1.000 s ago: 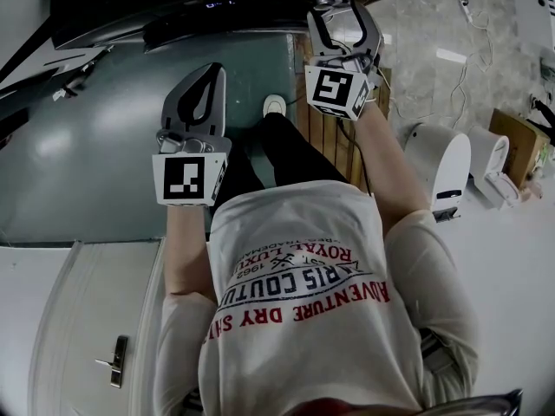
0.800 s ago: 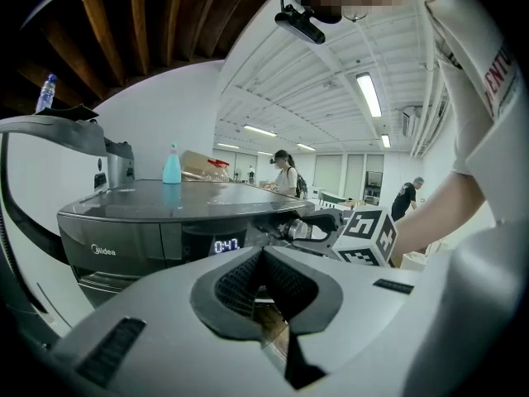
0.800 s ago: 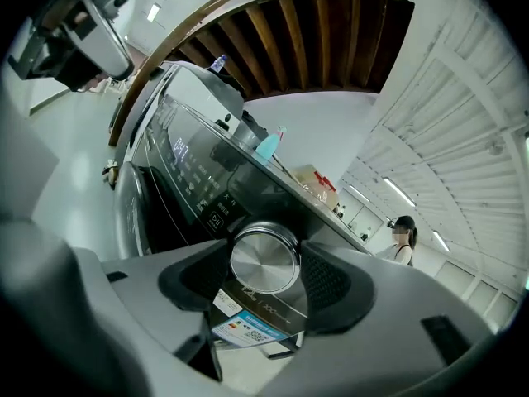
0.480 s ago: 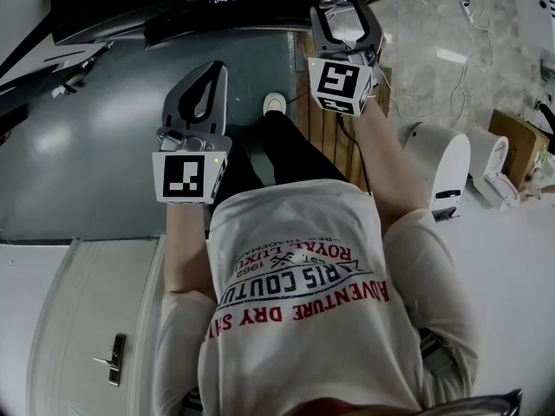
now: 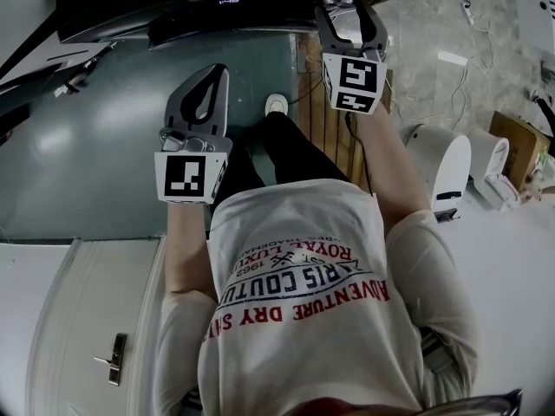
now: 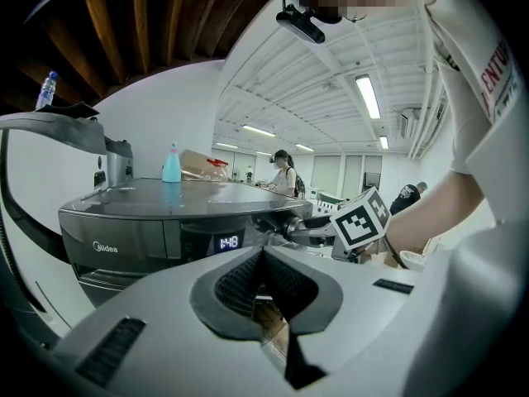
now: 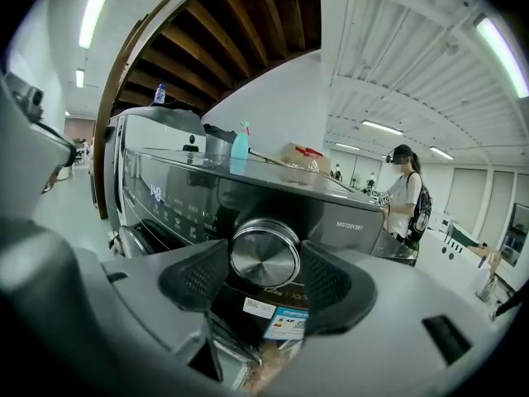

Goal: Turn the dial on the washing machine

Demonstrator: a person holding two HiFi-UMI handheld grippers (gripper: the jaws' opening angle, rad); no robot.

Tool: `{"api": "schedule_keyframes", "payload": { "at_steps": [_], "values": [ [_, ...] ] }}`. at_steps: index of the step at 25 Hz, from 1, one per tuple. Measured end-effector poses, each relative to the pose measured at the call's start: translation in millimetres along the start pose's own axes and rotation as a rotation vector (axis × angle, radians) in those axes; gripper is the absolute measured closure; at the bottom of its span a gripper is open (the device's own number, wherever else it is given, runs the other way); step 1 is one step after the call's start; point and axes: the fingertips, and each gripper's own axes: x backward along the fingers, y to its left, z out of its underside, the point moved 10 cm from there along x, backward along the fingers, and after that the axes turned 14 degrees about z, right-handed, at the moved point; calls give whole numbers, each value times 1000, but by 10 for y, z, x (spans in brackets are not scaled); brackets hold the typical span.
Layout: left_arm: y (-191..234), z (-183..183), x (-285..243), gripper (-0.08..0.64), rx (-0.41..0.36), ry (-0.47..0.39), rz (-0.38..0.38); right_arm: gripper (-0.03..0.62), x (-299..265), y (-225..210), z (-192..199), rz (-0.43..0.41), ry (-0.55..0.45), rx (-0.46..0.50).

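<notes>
Two grippers were in your hands. Your right gripper (image 5: 341, 0) was up against the front panel of the dark grey washing machine (image 7: 207, 193). Its jaws were closed on the round metal dial (image 7: 264, 253), with one ribbed pad (image 7: 192, 278) against each side of it. The dial sat toward the right of the panel, just above a small white label (image 7: 259, 307) and a blue-and-white sticker (image 7: 285, 322).

Your left gripper (image 5: 208, 76) hung lower and to the left, apart from the machine. Its jaws were shut tip to tip with nothing between them. From its view the lit display (image 6: 229, 242) read 1:48.

On the machine's flat top stood a pale blue bottle (image 7: 240, 150); you could not tell what it held. Higher up behind the machine stood a small clear bottle with a blue cap (image 7: 159, 93), too small to show its contents.
</notes>
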Motion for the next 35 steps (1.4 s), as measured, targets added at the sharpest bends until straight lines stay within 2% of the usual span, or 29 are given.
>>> {"api": "schedule_keyframes", "payload": {
  "at_steps": [4,9,12,19,24,31,35],
  "values": [
    [-14,-24,-1,543,7,-1,11,302,51,14,-47,4,-37,19],
    [-11,3,-1,543,1,8,14,302,67,141,-18,30,-67,223],
    [-7,30,-10,544,6,9,10,302,26,184,53,73,-69,315],
    [8,47,-17,543,5,15,-2,304,13,182,43,89,-62,329],
    [-10,29,-25,543,-9,20,-4,305,11,165,26,80,-29,244],
    [-14,29,-32,543,-26,30,-2,305,-24,3,8,5,75,-81],
    [-3,26,-45,543,-38,34,4,305,-35,-34,29,-20,77,-151]
  ]
}}
